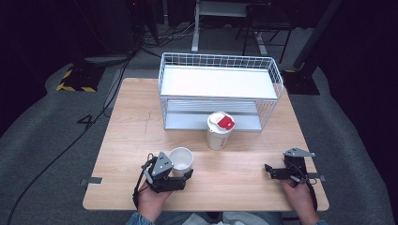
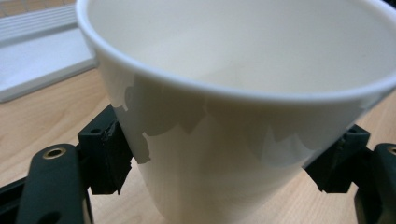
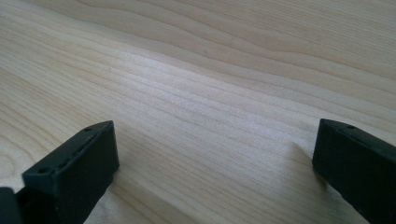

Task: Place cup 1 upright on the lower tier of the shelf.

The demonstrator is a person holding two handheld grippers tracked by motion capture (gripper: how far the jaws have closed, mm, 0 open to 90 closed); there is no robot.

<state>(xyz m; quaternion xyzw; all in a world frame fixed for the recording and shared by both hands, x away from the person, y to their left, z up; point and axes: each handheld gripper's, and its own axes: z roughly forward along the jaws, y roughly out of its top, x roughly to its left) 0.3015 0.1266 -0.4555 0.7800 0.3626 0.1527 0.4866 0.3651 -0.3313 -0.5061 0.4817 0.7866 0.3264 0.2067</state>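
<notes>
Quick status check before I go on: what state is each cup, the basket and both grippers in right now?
Open white paper cup: upright, empty, between the left jaws.
Lidded white cup with red tab: upright, lid on, standing free in front of the basket.
White wire basket shelf: upright, at the table's far edge, both tiers bare.
Left gripper: jaws against the open cup's sides.
Right gripper: jaws apart, holding nothing, over bare wooden table.
</notes>
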